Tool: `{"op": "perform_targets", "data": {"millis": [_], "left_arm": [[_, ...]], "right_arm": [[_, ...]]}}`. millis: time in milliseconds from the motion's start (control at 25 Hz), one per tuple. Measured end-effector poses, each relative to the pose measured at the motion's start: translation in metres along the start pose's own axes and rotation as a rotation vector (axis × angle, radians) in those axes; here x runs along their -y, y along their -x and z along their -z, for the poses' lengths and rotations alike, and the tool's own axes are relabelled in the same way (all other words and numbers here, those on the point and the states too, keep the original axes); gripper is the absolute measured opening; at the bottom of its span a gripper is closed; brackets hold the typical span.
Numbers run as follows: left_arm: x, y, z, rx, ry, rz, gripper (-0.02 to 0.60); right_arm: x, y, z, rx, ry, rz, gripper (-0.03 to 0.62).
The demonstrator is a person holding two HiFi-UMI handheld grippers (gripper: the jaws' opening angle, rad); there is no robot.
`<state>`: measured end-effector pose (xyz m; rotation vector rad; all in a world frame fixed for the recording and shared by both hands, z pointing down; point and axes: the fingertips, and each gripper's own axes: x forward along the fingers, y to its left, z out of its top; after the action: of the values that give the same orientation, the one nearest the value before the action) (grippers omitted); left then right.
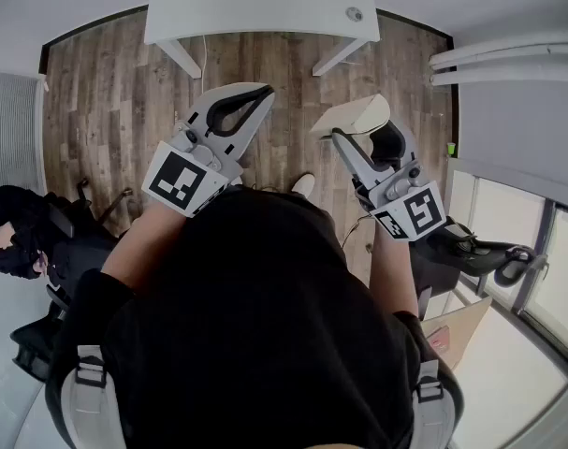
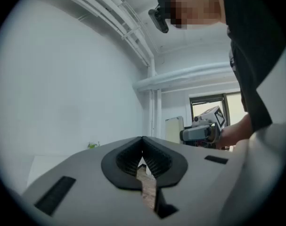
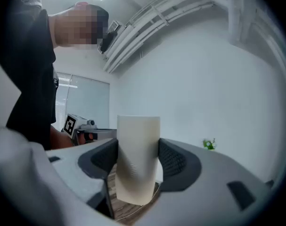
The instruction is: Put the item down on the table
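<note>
Right claw [image 1: 351, 131] grips the white item [image 1: 358, 115] in the air above the floor, short of the bench [image 1: 255, 3], so setting it down remains; left claw [image 1: 263, 92] is closed and empty.
</note>
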<state>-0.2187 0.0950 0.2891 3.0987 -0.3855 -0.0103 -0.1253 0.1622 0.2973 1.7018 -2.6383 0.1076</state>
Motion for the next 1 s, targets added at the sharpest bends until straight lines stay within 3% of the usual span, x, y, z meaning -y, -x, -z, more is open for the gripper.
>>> {"op": "perform_targets", "data": {"millis": [280, 480, 1000], "left_arm": [[0.101, -0.062, -0.002, 0.002, 0.029, 0.001, -0.006], [0.152, -0.103, -0.003, -0.001, 0.003, -0.022, -0.005], [0.206, -0.154, 0.002, -0.031, -0.025, -0.078, -0.006]], "right_arm": [[0.033, 0.100, -0.003, 0.004, -0.005, -0.046, 0.275], [0.062, 0.147, -0.010, 0.031, -0.016, -0.099, 0.275], [0.106, 0.196, -0.016, 0.096, -0.023, -0.128, 0.275]]}}
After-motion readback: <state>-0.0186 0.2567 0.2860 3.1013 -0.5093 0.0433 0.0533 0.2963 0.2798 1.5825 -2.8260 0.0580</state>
